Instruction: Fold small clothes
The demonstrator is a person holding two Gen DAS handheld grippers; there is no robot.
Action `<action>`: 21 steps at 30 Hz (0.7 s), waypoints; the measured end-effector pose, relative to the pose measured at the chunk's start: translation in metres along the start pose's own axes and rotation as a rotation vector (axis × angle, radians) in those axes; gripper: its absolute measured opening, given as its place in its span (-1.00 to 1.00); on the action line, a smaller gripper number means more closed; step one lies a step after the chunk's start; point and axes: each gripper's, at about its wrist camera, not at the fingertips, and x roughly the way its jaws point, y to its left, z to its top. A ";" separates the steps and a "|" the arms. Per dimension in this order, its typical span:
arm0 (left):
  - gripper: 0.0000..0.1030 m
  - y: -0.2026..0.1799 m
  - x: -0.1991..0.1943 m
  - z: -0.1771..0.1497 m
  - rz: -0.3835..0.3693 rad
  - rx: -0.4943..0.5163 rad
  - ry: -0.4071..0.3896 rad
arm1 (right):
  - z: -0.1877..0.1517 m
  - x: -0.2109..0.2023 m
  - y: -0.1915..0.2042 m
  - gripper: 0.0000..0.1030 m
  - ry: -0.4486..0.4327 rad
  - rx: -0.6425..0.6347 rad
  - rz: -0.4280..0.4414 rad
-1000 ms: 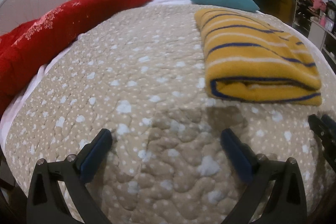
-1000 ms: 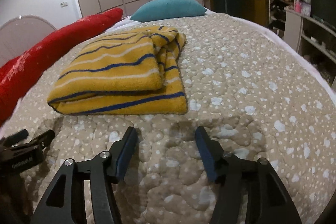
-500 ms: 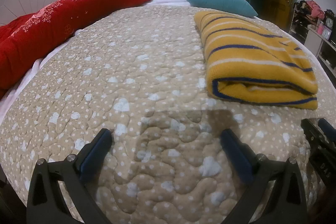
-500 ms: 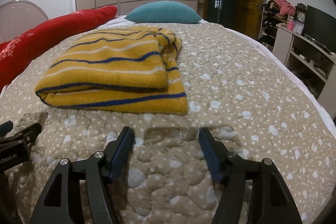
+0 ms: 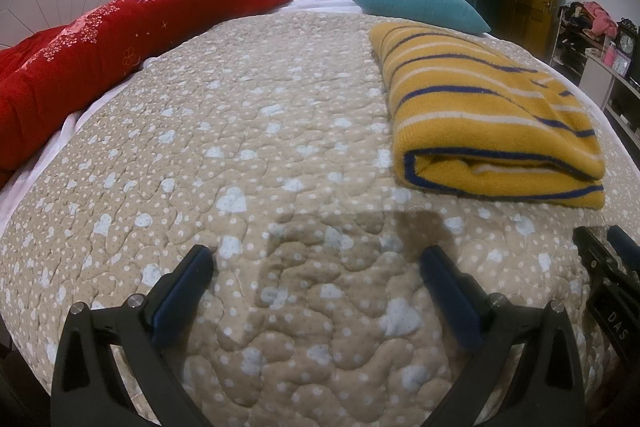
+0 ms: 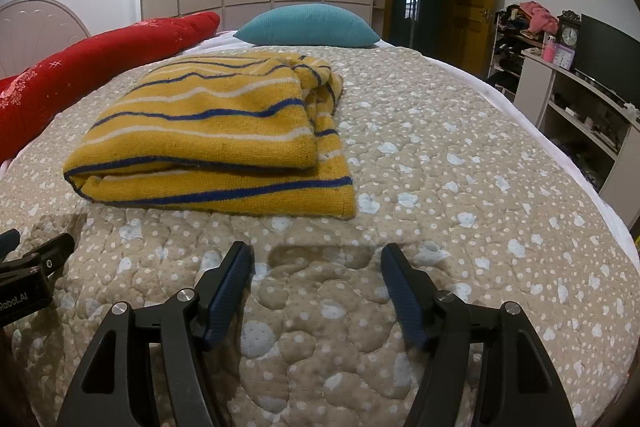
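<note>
A yellow knit garment with blue and white stripes (image 5: 492, 115) lies folded flat on the beige dotted quilt (image 5: 256, 131); it also shows in the right wrist view (image 6: 216, 143). My left gripper (image 5: 316, 263) is open and empty, low over the quilt, to the left of the garment and nearer than it. My right gripper (image 6: 316, 259) is open and empty, just in front of the garment's near edge. Each gripper's tip shows at the edge of the other's view.
A long red bolster (image 5: 100, 51) lies along the bed's left side and a teal pillow (image 6: 308, 27) at the far end. A headboard (image 5: 68, 7) stands at far left. Shelves with clutter and a screen (image 6: 592, 83) stand right of the bed.
Both grippers have drawn back and risen a little from the garment, staying open. The folded garment has not moved.
</note>
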 end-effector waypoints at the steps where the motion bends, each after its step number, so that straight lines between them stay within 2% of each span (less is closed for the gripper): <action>1: 1.00 0.000 0.000 0.000 0.000 0.000 0.000 | 0.000 0.000 0.000 0.39 0.001 -0.001 0.000; 8: 1.00 -0.001 -0.001 0.000 -0.005 -0.002 -0.010 | -0.001 -0.001 0.000 0.40 -0.008 0.001 -0.002; 12: 1.00 0.006 -0.009 -0.001 -0.056 -0.032 -0.034 | -0.001 -0.003 0.000 0.40 -0.014 0.009 0.001; 15: 1.00 0.007 -0.022 0.000 -0.039 -0.033 -0.047 | 0.000 -0.002 -0.001 0.40 -0.008 0.013 0.007; 18: 1.00 0.006 -0.053 0.003 -0.008 -0.025 -0.118 | 0.001 -0.004 -0.005 0.40 0.005 0.029 0.031; 21: 1.00 0.008 -0.090 0.008 0.034 -0.014 -0.222 | 0.003 -0.011 -0.011 0.41 0.030 0.062 0.059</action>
